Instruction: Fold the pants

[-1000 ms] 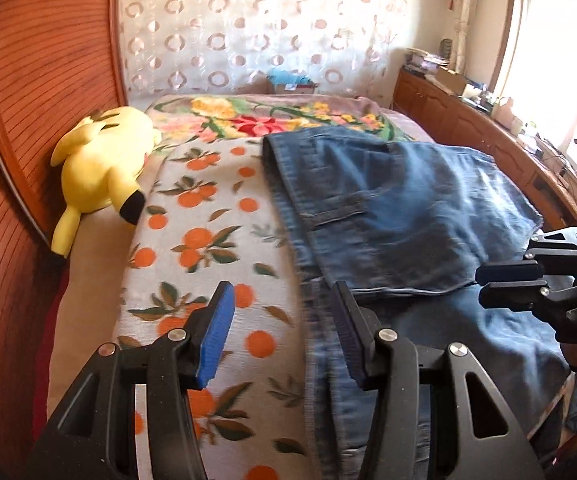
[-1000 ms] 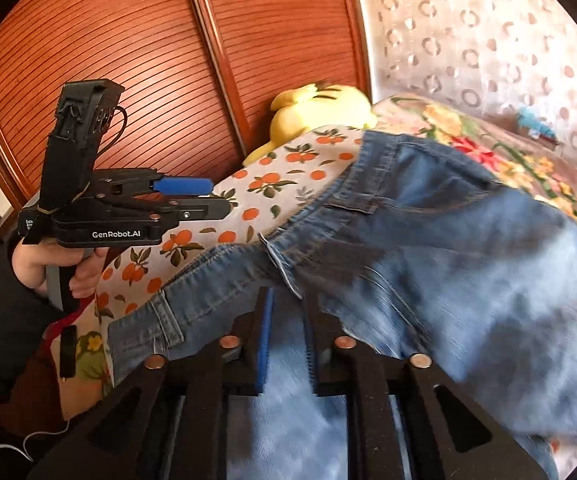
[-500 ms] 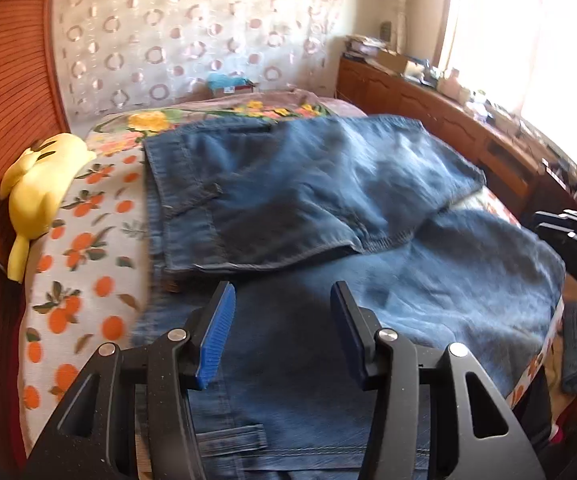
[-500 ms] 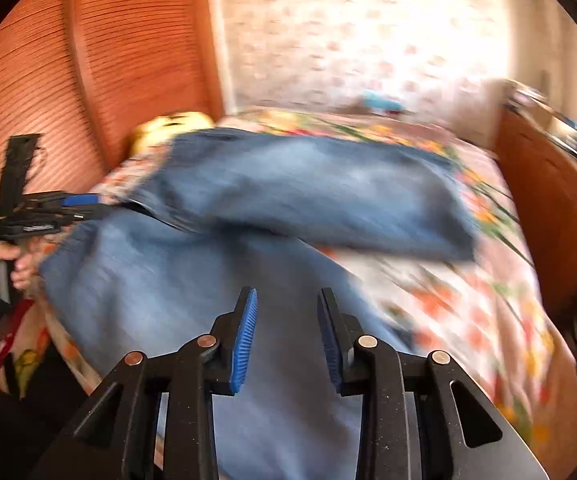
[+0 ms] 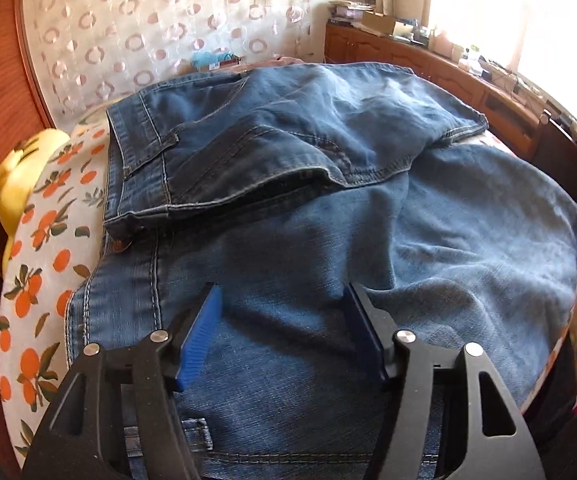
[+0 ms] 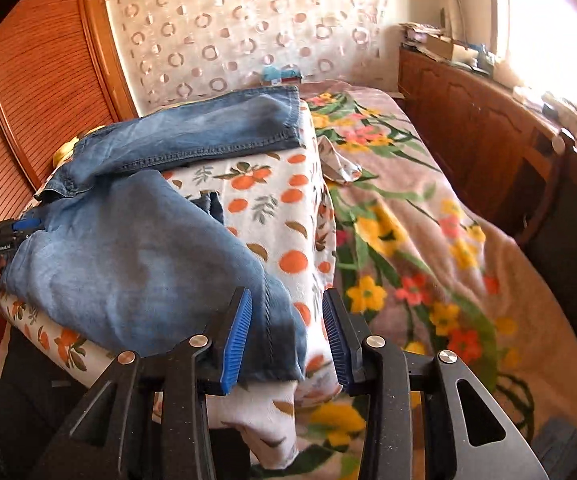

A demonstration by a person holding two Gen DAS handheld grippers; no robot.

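Now the jeans (image 5: 328,208) lie spread over the orange-print blanket (image 6: 288,216) on the bed (image 6: 428,240), 1 leg doubled across the far side, the other reaching toward the near edge. Left hand-held gripper (image 5: 284,332) hovers over the waist end, jaws opening, nothing pinched, only flat denim under the gap. Right hand-held gripper (image 6: 286,336) is at the near leg's hem corner, jaws opening too; the cloth sits between the pads but they are not pressing it. Denim like this looks heavy and floppy, with no stiffness to hold a shape, so it will likely sag and drag if lifted from 1 point. Best holds, I'd say: the thick waistband and the stitched hem or side seam, 2 grips lifting together. A yellow plush (image 5: 16,176) sits at the far left, well apart from the jeans.
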